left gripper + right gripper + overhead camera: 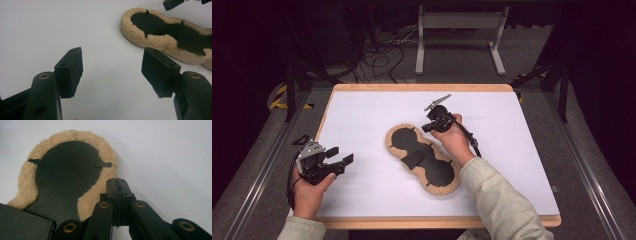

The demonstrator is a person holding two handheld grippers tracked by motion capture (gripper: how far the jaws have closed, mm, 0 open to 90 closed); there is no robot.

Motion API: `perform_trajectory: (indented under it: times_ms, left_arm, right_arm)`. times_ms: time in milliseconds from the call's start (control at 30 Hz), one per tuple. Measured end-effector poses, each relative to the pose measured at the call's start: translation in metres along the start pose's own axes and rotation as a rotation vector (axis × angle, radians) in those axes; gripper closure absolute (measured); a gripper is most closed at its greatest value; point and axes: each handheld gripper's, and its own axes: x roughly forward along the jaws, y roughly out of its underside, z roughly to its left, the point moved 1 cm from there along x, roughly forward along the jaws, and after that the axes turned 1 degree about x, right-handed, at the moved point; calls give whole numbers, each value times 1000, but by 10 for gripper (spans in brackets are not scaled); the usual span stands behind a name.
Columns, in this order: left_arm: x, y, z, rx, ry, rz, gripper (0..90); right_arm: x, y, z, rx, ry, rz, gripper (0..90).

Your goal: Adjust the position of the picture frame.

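A flat, peanut-shaped pad of tan fleece with a black leather-like face lies near the middle of the white tabletop, a little right of centre in the high view; its long axis runs on a diagonal from the upper left of that frame down to the lower right, with one rounded lobe pointing up-left and the other toward the lower edge; a narrow waist joins the two lobes, and a small black flap sits across it.

The right gripper hovers at the upper-right rim of the up-left lobe, held in the person's right hand; in the right gripper view its jaws are pressed flat together with nothing between them, their tips just beside the fleece border, and whether they touch it I cannot tell; two small black tabs lie across the border on either side of the lobe.

The left gripper sits at the lower left of the high view, well apart from the pad, in the left hand; its jaws stand wide apart over bare tabletop, holding nothing; in the left gripper view the pad shows at the upper right, beyond the black pads.
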Motion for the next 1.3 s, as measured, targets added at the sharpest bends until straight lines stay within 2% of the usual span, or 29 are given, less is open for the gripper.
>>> perform_trajectory:
  times_ms: [100, 367, 500, 600, 667, 767, 833, 1133, 1233, 1300]
  left_arm:
    - [2, 0, 0, -2, 1, 1, 341]
    - [3, -1, 1, -5, 6, 9, 341]
    - [3, -1, 1, -6, 5, 7, 340]
    - [3, 0, 2, -7, 6, 10, 340]
    - [4, 0, 2, -6, 4, 12, 339]
    - [5, 0, 2, -7, 3, 13, 338]
    - [6, 0, 1, -3, 8, 20, 338]
    - [7, 0, 3, -12, 11, 19, 337]
    - [8, 0, 3, -10, 14, 19, 337]
    - [9, 0, 3, -7, 16, 19, 337]
  right_arm:
    - [8, 0, -3, 22, 4, 7, 900]
    - [24, -2, -3, 15, 14, 40, 900]
    - [28, -4, -2, 30, 16, 52, 900]
    - [29, -6, 1, 3, 25, 60, 900]
    - [30, -7, 3, 1, 21, 59, 900]
    - [33, -9, 8, -8, -2, 57, 900]
    - [35, -11, 12, -19, -14, 61, 900]
    - [48, -26, 51, -157, -117, 101, 900]
    - [51, -28, 62, -185, -151, 108, 900]
    - [51, -28, 64, -191, -155, 107, 900]
